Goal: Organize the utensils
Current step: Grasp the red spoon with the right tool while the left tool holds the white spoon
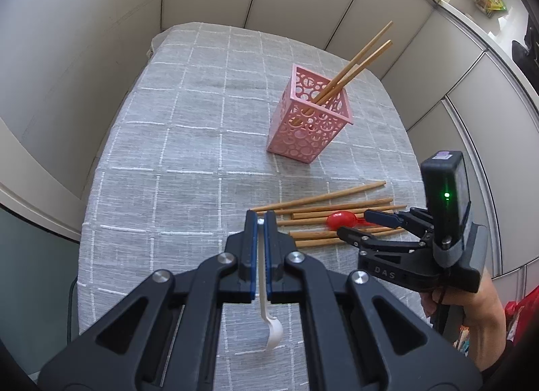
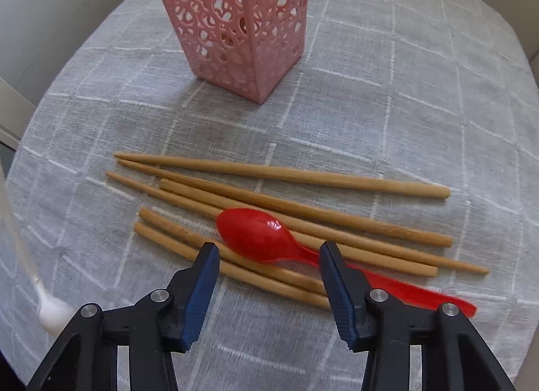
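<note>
Left tongs (image 1: 260, 222) clenched on white spoon (image 1: 269, 320), right tongs (image 2: 267, 253) released above red spoon (image 2: 259, 236), chopsticks (image 2: 286, 173) on bench (image 2: 404, 88), pink holder (image 2: 235, 20) beyond.

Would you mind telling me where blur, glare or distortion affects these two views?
Left wrist view: sharp, though fisheye bends the wall panels and table edge. Right wrist view: the white spoon at the left edge is smeared and blurred; a small glare spot sits on the red spoon bowl.
</note>
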Demonstrator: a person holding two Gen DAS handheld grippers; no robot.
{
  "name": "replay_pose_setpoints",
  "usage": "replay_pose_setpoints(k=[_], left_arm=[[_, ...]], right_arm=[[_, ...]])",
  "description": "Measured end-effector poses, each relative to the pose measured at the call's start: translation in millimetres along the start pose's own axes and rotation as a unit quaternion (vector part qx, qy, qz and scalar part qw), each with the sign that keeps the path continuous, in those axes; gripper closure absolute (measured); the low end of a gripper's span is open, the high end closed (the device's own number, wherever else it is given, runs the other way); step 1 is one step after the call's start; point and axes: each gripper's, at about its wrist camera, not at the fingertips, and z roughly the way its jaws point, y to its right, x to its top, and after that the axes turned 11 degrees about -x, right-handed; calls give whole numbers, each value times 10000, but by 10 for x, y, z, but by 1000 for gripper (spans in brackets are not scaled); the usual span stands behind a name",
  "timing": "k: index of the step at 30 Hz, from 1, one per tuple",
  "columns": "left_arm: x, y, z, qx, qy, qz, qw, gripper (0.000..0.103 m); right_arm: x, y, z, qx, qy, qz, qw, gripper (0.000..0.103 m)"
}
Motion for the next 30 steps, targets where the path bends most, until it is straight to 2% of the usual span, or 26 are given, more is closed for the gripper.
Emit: replay_pose_setpoints(k=[7, 8, 14, 15, 16, 17, 18, 23, 25, 26, 27, 30], left_arm=[[2, -15, 12, 5, -38, 16, 10000, 99], [5, -21, 13, 8, -39, 7, 10000, 99], [5, -55, -18, -2, -10, -33, 10000, 99], [10, -57, -27, 4, 9, -34, 10000, 99], [14, -62, -43, 13, 40, -33, 10000, 99], [19, -66, -66, 19, 84, -32, 10000, 99], [25, -69, -84, 21, 116, -31, 9999, 99], [32, -65, -107, 7, 167, -51, 9998, 99], [21, -45, -98, 5, 148, -26, 9999, 99], [18, -36, -94, 5, 137, -5, 9999, 99], [18, -28, -90, 9, 129, 10, 9999, 99], [13, -22, -78, 7, 104, 19, 9999, 99]], right_arm=[[161, -123, 79, -267, 239, 186, 9992, 49], [175, -146, 74, -271, 281, 172, 9991, 56], [212, -157, -25, -251, 335, 337, 9986, 64], [170, -99, -77, -205, 353, 385, 9984, 68], [166, -64, -107, -122, 368, 450, 9982, 81], [157, -12, -117, -14, 363, 555, 9978, 103], [138, 67, -139, 101, 381, 630, 9972, 100], [43, 293, -240, 223, 447, 734, 9960, 99], [-78, 248, -232, 276, 159, 552, 9980, 84], [-137, 231, -223, 206, 31, 422, 9989, 60], [-166, 222, -231, 108, -56, 278, 9995, 51], [-262, 191, -114, -230, -311, 12, 9993, 51]])
